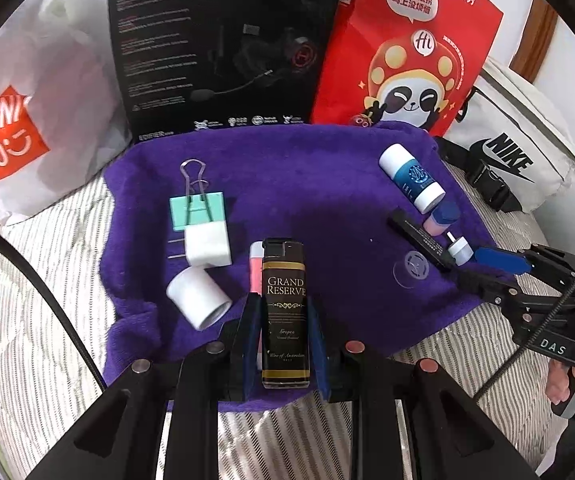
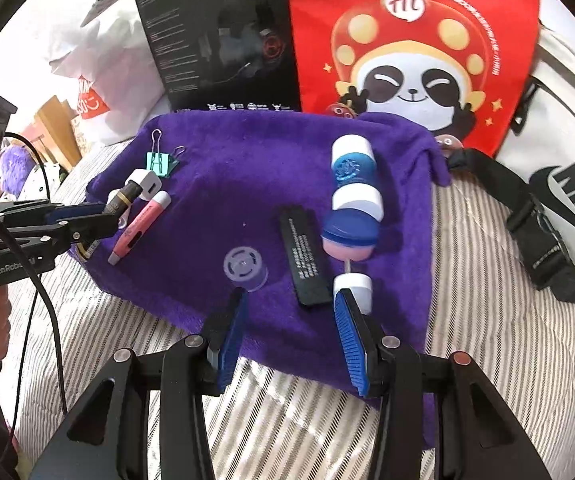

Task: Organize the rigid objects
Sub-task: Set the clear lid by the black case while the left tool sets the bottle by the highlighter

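A: Surface: striped bed (image 2: pixel 487 280), purple towel (image 1: pixel 307 168) on top.
B: Left tongs (image 1: pixel 283 320)?
A: Clamped on black lighter (image 1: pixel 285 312), just above the towel's near edge.
B: Right tongs (image 2: pixel 291 312)?
A: Apart, nothing gripped; white cap (image 2: pixel 353 286) touches right pad, black strip (image 2: pixel 307 256) btwn fingers.

Each claw is a black, angular plastic frame with round silver and copper-coloured screws. The left claw (image 1: pixel 285 320) carries two blue ribbed pads, as does the right claw (image 2: pixel 289 320). Black cables cross the frames' edges. White lettering marks both handles.
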`<state>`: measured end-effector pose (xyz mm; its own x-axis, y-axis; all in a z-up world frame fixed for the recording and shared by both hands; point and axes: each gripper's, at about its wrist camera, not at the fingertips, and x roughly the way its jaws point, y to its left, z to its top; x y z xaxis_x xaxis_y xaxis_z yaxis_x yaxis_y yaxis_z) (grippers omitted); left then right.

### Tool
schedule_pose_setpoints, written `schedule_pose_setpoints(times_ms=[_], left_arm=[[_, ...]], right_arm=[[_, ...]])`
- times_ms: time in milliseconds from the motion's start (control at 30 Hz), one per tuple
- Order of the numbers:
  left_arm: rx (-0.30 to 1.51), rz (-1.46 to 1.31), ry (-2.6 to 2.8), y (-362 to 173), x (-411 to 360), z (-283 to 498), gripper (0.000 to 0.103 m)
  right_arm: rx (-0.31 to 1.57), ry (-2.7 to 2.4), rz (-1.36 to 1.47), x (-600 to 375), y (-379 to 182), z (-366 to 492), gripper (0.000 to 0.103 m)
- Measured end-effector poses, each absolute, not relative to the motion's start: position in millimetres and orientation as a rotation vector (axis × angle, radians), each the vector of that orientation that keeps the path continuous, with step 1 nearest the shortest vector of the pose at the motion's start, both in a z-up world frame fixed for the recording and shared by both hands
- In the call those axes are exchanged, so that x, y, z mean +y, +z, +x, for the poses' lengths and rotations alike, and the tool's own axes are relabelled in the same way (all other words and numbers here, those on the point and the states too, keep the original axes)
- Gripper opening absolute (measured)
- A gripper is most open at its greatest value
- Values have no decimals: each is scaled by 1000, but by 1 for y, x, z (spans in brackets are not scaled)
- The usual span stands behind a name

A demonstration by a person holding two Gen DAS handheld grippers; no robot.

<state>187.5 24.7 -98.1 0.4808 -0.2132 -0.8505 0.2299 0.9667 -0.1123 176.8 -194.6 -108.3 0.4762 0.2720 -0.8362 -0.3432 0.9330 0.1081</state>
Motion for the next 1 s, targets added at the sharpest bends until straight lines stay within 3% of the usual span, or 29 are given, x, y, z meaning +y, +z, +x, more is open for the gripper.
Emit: schedule_pose_setpoints(times_ms=[1000], left_arm=[[1101, 53, -279, -128, -5, 248, 22]], right_arm=[[1030, 350, -35, -207, -121, 178, 44]])
